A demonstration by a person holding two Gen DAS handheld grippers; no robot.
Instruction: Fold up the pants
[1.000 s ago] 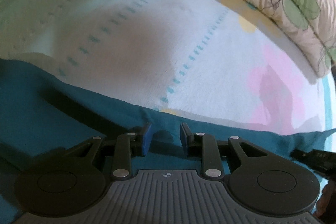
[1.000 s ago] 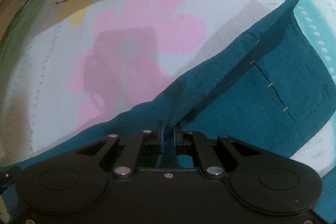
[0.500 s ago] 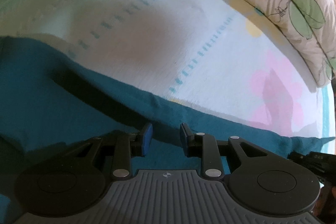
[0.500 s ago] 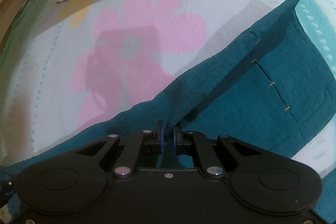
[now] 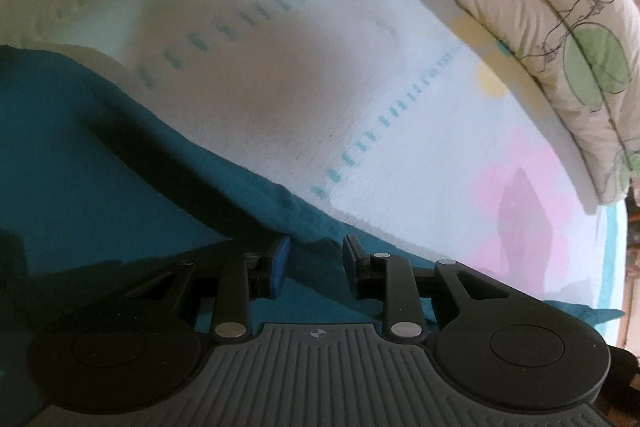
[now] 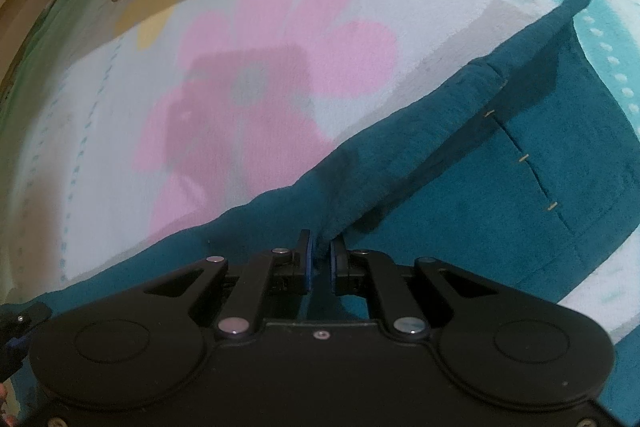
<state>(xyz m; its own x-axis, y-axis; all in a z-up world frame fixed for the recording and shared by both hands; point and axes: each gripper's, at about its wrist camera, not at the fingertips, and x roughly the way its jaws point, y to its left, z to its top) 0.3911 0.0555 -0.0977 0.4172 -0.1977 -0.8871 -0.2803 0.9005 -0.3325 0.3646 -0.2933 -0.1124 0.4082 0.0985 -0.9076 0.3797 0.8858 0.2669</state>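
right tool (image 6: 320, 261) is pinching a raised fold of the teal pants (image 6: 500, 187); left tool (image 5: 316, 259) sits partly spread over the pants' edge, gripping nothing. all on the bed (image 5: 280, 67).

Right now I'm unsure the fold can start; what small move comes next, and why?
Probably close the left gripper on the pants edge. Its jaws stand apart with cloth between them, unpinched, while the right gripper is pinched shut on a raised fold of the pants.

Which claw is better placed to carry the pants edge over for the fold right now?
Right. The right claw is already pinched on a raised ridge of the teal pants. The left claw stands open over the fabric edge, gripping nothing, so it must close first.
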